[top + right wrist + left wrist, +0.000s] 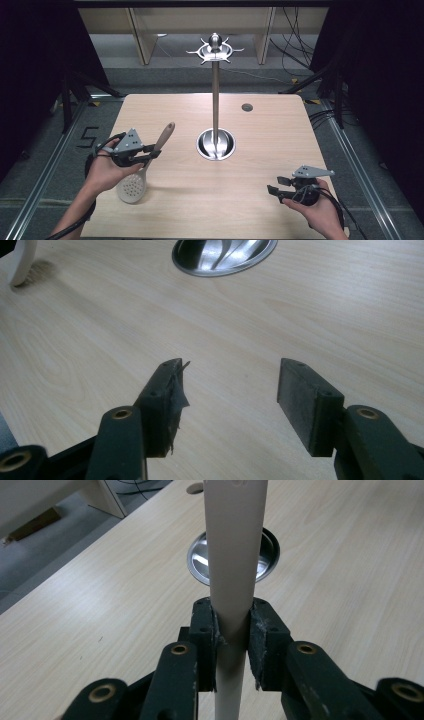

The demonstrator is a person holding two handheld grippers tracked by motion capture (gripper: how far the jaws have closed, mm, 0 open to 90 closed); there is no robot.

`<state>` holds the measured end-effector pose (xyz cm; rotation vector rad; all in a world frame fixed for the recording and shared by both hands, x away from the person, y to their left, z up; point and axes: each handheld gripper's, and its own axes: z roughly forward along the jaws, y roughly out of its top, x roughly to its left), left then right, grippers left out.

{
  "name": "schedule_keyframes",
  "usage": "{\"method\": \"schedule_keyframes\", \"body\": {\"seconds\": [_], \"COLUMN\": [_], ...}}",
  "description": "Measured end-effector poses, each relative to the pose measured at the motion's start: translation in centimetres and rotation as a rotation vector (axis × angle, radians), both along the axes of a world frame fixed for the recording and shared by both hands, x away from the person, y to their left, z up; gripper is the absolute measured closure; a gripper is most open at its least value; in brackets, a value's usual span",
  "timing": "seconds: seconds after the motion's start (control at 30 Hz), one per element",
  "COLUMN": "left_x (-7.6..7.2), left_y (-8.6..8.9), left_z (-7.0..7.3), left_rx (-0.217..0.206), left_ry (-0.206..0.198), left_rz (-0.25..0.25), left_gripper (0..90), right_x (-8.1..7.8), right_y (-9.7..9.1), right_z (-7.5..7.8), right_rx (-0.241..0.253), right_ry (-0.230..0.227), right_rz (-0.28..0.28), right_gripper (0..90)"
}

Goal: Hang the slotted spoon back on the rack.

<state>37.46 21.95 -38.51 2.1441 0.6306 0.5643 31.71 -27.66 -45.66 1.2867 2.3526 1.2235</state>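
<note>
A pale slotted spoon point(134, 186) with a wooden-tipped handle is held off the table at the left, handle end up and pointing toward the stand. My left gripper point(152, 154) is shut on its handle; in the left gripper view the cream handle point(233, 555) runs up between the two pads point(260, 635). A metal stand with a round base point(216, 144), a tall pole and a ring of hooks point(215, 50) rises at the table's centre. My right gripper point(279, 184) hovers low at the front right, open, with only bare wood between its jaws point(227, 395).
The wooden table point(265, 150) has a small round grommet point(247, 107) at the back right. Dark frames, cables and a shelf unit stand beyond the far edge. The spoon's bowl edge point(20, 265) shows at the far left of the right gripper view.
</note>
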Motion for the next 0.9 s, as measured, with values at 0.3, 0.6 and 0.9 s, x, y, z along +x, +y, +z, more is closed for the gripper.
{"method": "schedule_keyframes", "body": {"seconds": [0.3,0.6,0.9], "left_x": [-1.0,-1.6,-1.5], "left_y": [0.3,0.3,-0.4], "left_z": [-0.3,0.5,0.9], "left_rx": [-0.134,-0.2,-0.229], "left_ry": [-0.059,-0.096,-0.117], "left_rz": [0.107,0.157,0.156], "left_gripper": [74.0,74.1,74.1], "right_x": [0.0,0.1,-0.1], "right_y": [0.0,0.0,0.1], "right_z": [-0.1,-0.1,0.0], "right_rx": [0.01,0.008,0.004], "right_ry": [-0.001,-0.009,0.004], "right_rz": [0.003,0.002,-0.011], "right_gripper": [44.6,44.6,44.6]}}
